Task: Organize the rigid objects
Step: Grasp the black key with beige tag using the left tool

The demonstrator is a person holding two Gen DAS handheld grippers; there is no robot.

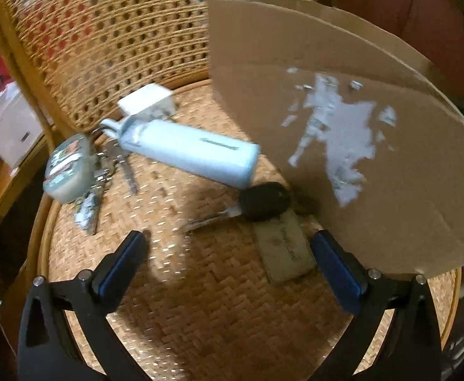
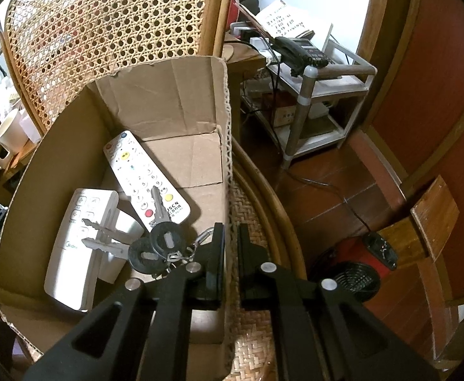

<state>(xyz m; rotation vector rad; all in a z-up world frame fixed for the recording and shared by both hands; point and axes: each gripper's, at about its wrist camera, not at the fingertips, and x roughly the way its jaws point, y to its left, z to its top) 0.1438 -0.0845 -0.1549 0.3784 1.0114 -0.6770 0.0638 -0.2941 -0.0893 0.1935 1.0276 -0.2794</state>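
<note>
In the left wrist view my left gripper (image 1: 228, 247) is open and empty above the woven chair seat (image 1: 200, 311). Ahead of it lie a black-headed car key (image 1: 262, 201) with a tan tag (image 1: 284, 250), a light blue bottle-shaped object (image 1: 190, 152), a white adapter (image 1: 148, 101) and a key bunch with a round fob (image 1: 70, 168). The cardboard box's outer wall (image 1: 343, 146) stands at right. In the right wrist view my right gripper (image 2: 231, 235) is shut on the box's right wall (image 2: 227, 171). Inside lie a white TV remote (image 2: 143, 174), a white air-conditioner remote (image 2: 76, 244) and black-headed keys (image 2: 155, 247).
The rattan chair back (image 2: 105, 31) rises behind the box. Right of the chair are a metal shelf with a telephone (image 2: 301, 50), cables on the wooden floor (image 2: 327, 190) and a red heater (image 2: 352, 263). A white mug (image 2: 8, 139) stands at far left.
</note>
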